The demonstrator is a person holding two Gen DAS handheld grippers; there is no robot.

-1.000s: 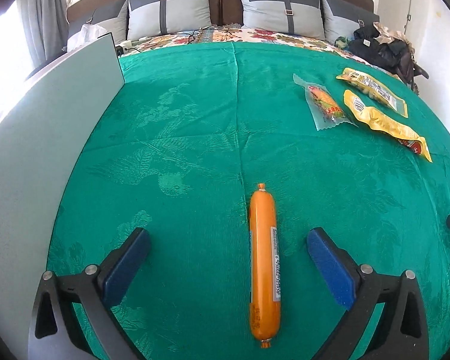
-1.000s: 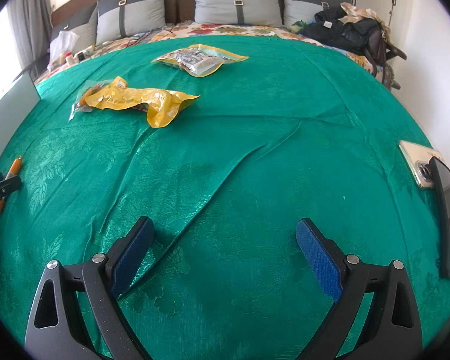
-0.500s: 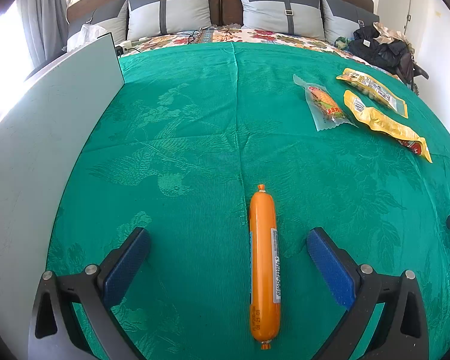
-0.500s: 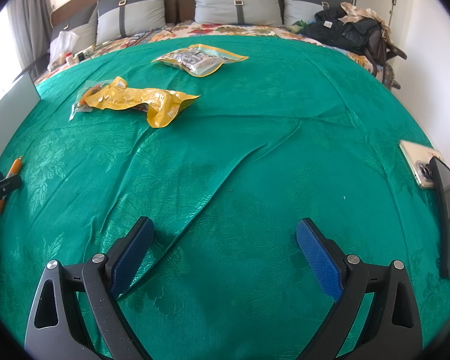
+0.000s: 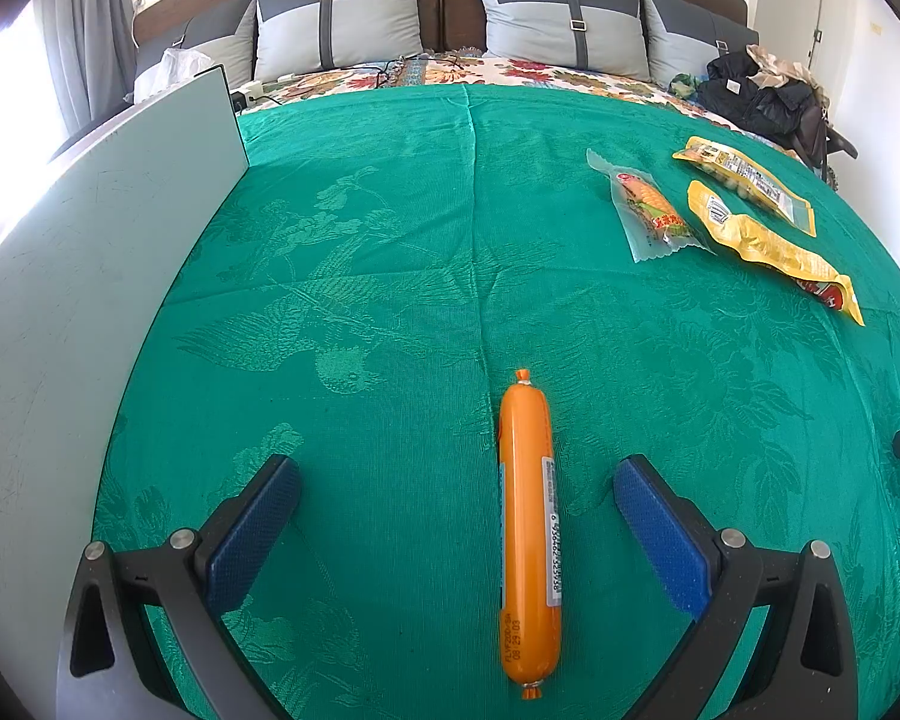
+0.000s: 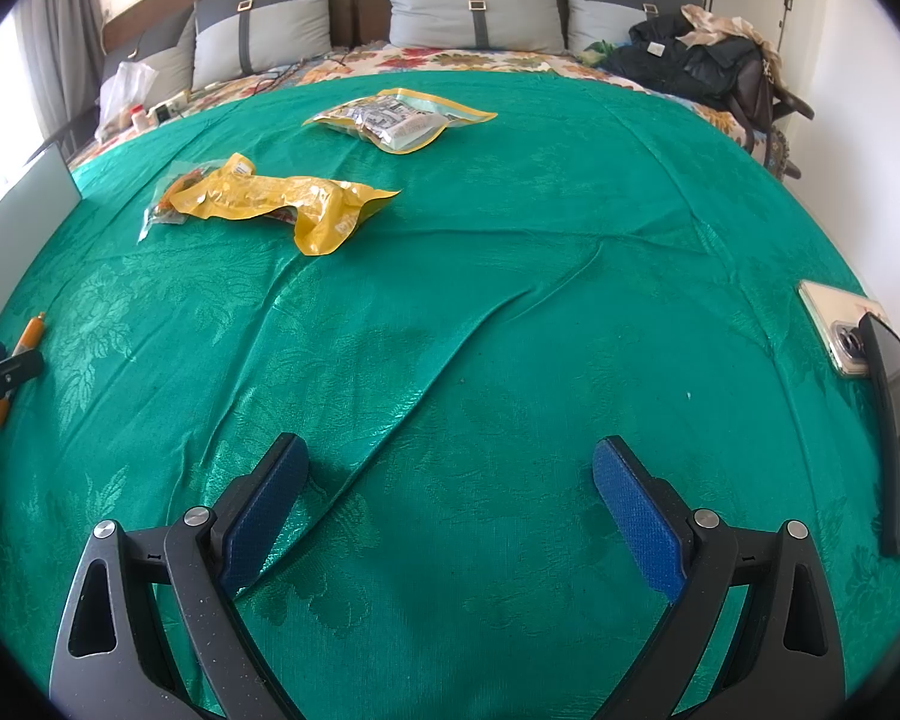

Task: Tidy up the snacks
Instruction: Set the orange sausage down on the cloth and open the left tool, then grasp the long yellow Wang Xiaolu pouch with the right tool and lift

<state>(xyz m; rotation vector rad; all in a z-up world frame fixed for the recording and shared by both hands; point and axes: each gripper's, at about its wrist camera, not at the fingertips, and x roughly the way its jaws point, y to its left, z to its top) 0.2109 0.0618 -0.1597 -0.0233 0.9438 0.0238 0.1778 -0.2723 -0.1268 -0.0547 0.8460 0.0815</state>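
Sausage lies lengthwise between spread fingers of left gripper, untouched, unchanged from a second ago. Right gripper wide open, empty, snack packets far ahead. Grasp pending.

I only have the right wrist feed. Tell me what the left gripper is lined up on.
Observer: The left gripper is open, with an orange sausage stick lying on the green cloth between its fingers, nearer the right finger and touching neither.
Operator: Give me its orientation.
Observer: Lengthwise, pointing away along the fingers, barcode label facing up on its right side.
Operator: Report anything to the left of it.
Observer: A pale grey board stands along the cloth's left edge, clear of the gripper.
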